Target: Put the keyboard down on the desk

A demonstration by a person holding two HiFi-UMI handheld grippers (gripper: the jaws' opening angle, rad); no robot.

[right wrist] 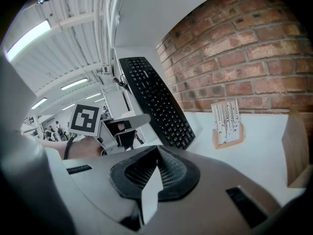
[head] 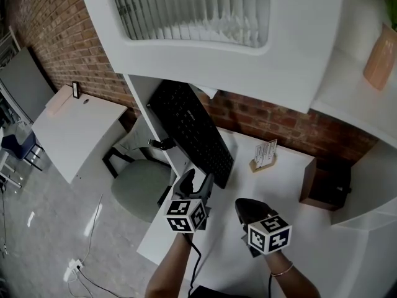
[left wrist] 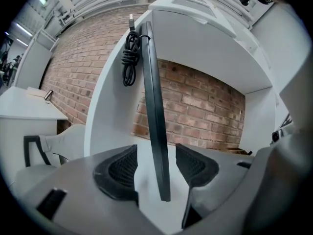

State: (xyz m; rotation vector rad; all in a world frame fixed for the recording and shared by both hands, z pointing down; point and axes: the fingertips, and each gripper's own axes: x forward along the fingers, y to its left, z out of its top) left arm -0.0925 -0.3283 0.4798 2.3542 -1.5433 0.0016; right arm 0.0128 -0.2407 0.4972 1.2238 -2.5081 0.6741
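Observation:
The black keyboard [head: 192,132] stands on its long edge on the white desk [head: 279,194], leaning against a white side panel [head: 144,107]. My left gripper [head: 197,182] is open at its near end. In the left gripper view the keyboard's thin edge [left wrist: 155,121] runs between the two pads [left wrist: 120,168], with a gap on each side. Its coiled cable [left wrist: 129,58] hangs at the top. My right gripper [head: 245,208] hovers over the desk to the right, shut and empty. In the right gripper view [right wrist: 157,168] the keys [right wrist: 156,102] face me.
A small card holder [head: 265,155] stands on the desk near the brick wall. A dark wooden box [head: 325,184] sits at the right. A grey chair [head: 139,188] is below the desk's left edge, and another white desk [head: 77,132] lies further left.

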